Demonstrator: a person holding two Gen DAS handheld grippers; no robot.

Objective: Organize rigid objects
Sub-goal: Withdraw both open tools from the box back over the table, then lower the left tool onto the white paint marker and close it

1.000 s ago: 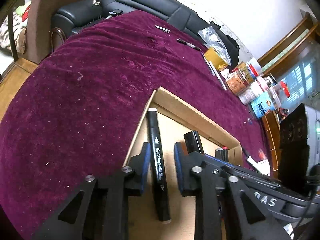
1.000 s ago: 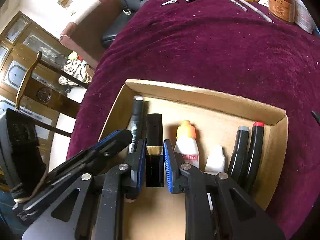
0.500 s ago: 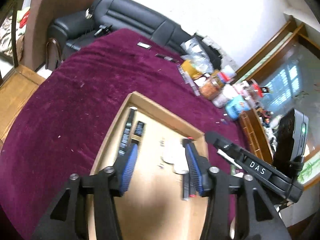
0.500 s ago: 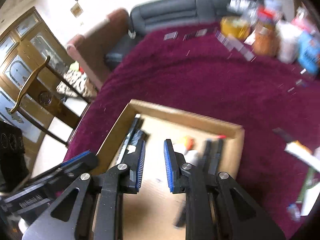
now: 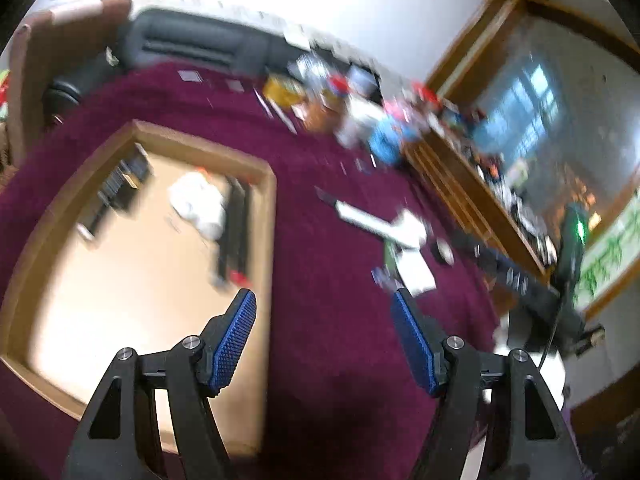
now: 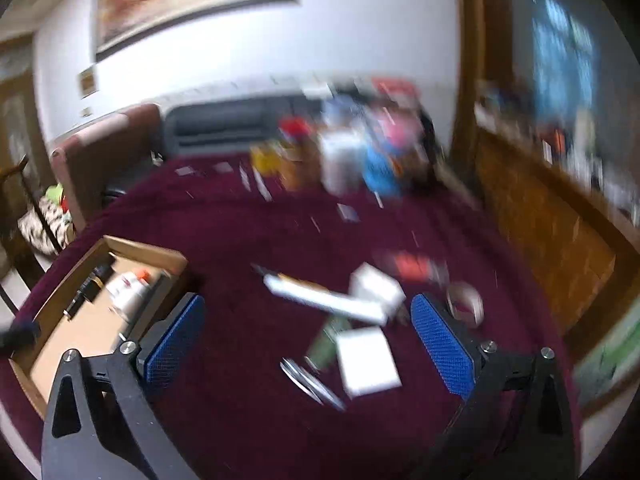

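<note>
Both markers are released into the cardboard box [image 5: 268,216]. The left gripper [image 5: 324,334] and right gripper [image 6: 308,338] are now raised, spread wide and swung toward the loose items on the worktop [image 6: 248,408].

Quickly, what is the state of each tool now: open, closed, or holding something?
Left tool: open, holding nothing.
Right tool: open wide, holding nothing.

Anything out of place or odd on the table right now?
Nothing damaged or spilled. A few items still lie loose and askew on the purple cloth outside the cardboard box: a long white stick and a white card. Both frames are motion-blurred.
</note>
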